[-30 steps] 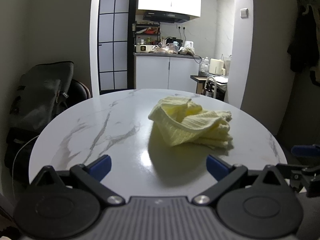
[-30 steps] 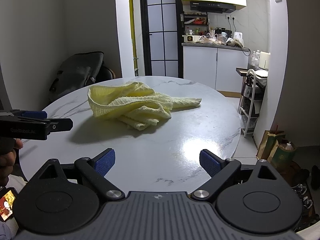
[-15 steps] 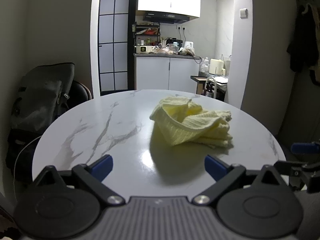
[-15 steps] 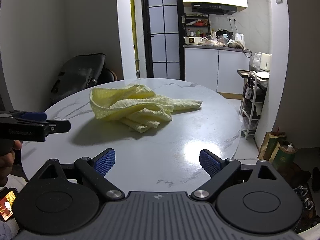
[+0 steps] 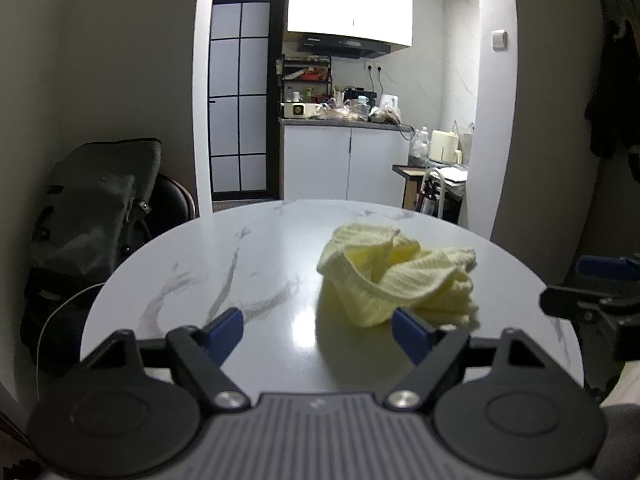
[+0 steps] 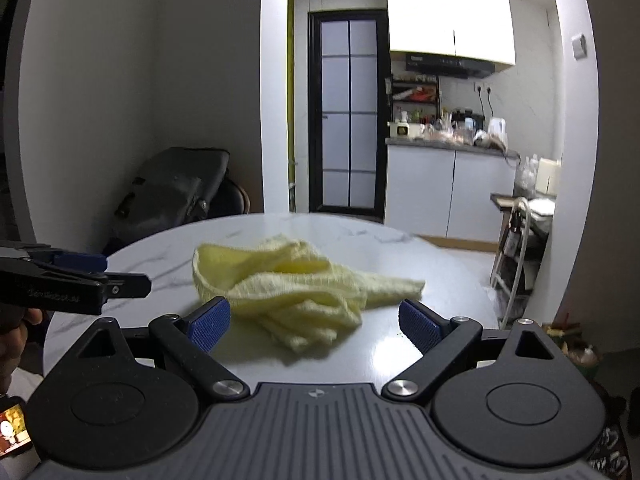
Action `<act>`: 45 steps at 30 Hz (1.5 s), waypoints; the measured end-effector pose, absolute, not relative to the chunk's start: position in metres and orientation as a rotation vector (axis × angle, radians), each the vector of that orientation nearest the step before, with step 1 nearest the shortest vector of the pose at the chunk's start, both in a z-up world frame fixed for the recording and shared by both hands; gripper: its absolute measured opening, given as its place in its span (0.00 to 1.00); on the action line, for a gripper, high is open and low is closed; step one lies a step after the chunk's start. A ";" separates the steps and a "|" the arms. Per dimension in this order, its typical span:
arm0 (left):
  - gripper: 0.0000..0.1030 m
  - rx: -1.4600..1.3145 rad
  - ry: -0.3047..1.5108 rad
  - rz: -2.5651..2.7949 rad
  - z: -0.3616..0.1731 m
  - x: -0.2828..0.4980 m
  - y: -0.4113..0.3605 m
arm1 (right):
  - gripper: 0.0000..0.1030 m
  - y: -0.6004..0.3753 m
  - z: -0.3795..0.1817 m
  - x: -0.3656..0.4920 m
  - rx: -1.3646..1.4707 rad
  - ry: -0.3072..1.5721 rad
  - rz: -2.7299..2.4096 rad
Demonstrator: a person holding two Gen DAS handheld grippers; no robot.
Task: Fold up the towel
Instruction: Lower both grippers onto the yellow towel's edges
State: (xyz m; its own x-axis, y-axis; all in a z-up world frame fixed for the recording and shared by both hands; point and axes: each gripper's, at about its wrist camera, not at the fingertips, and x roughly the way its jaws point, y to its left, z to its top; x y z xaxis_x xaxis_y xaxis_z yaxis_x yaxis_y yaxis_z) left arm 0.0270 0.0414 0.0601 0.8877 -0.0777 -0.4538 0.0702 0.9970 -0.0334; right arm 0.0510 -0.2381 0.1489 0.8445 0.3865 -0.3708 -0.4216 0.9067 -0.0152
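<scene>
Right wrist view: towel [image 6: 296, 288] lies crumpled on table [image 6: 420, 264], long axis left-right, straight ahead of right tongs [image 6: 314, 322], spread wide, empty. Left tongs [image 5: 318, 334] equally wide, empty; towel sits right of their centreline. Right tongs judged nearer.

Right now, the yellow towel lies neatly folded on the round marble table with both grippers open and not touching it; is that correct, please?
Not quite: the yellow towel is crumpled in a loose heap, not folded, as the right wrist view shows. The rest holds: it lies on the round marble table, and the left gripper and right gripper are open, not touching it.
</scene>
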 end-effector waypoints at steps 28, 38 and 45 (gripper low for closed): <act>0.40 -0.036 0.464 -0.103 0.088 0.059 0.036 | 0.78 -0.232 0.184 0.153 0.006 0.475 0.530; 0.36 -0.018 0.465 -0.120 0.087 0.074 0.025 | 0.78 -0.229 0.160 0.147 -0.013 0.526 0.441; 0.37 -0.007 0.484 -0.136 0.078 0.084 0.020 | 0.79 -0.226 0.148 0.153 -0.037 0.570 0.401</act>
State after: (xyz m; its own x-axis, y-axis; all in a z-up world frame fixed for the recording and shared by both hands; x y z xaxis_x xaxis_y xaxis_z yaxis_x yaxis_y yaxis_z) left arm 0.0837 0.0196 0.0782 0.8765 -0.1318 -0.4631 0.1287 0.9909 -0.0385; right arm 0.1530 -0.2263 0.1483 0.7671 0.3588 -0.5318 -0.3788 0.9223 0.0760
